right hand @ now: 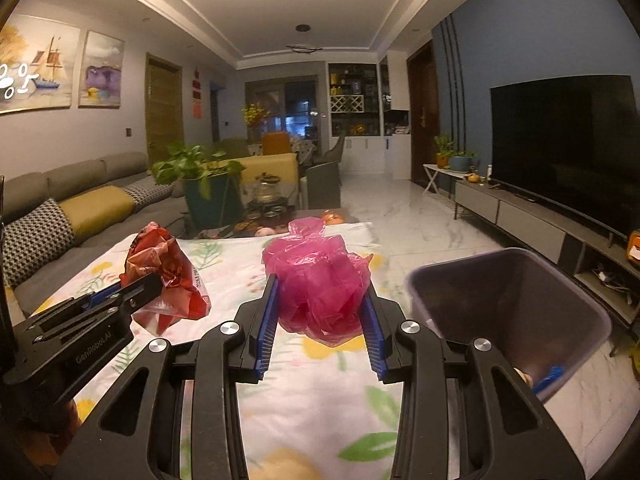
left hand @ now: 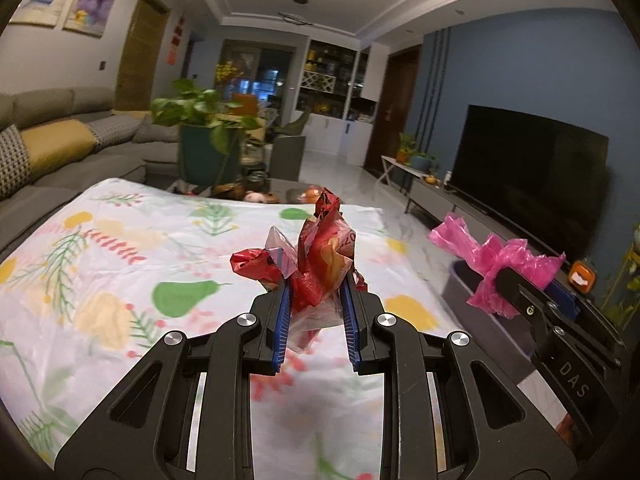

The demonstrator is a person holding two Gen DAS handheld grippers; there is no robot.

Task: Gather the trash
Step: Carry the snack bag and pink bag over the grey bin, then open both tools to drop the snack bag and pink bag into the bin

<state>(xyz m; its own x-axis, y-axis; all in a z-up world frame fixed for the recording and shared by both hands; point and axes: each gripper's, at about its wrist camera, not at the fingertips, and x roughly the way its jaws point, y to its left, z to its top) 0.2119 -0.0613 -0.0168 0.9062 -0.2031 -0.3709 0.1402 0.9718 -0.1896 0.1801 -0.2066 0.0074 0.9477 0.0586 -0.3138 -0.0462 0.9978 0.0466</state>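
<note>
Your left tongs [left hand: 316, 300] are clamped on a crumpled red snack wrapper [left hand: 320, 256], its clear plastic end hanging down between the blue pads [left hand: 282, 320] and its red folds sticking up above them. You hold it in the air over the worktop [left hand: 120, 264], which wears a white cloth printed with green pears, yellow fruit and leafy sprigs. Your right tongs [right hand: 322, 312] are closed around a bunched pink plastic bag [right hand: 316, 280], the bundle bulging out above and below the blue pads [right hand: 374, 336]. From the right wrist view the bag sits over the near right part of the cloth, and the grey trash bin [right hand: 560, 280] stands just beside it to the right, off the worktop edge on the marble floor [right hand: 420, 220]; something blue and something pale lie at the bottom of the bin, too small to name. Each tool shows in the other's camera: the left tongs [right hand: 156, 288] with the red wrapper [right hand: 168, 276] on the left, the right tongs [left hand: 504, 280] with the pink bag [left hand: 496, 260] on the right. A potted plant [left hand: 200, 120] stands beyond the far end of the worktop.
</note>
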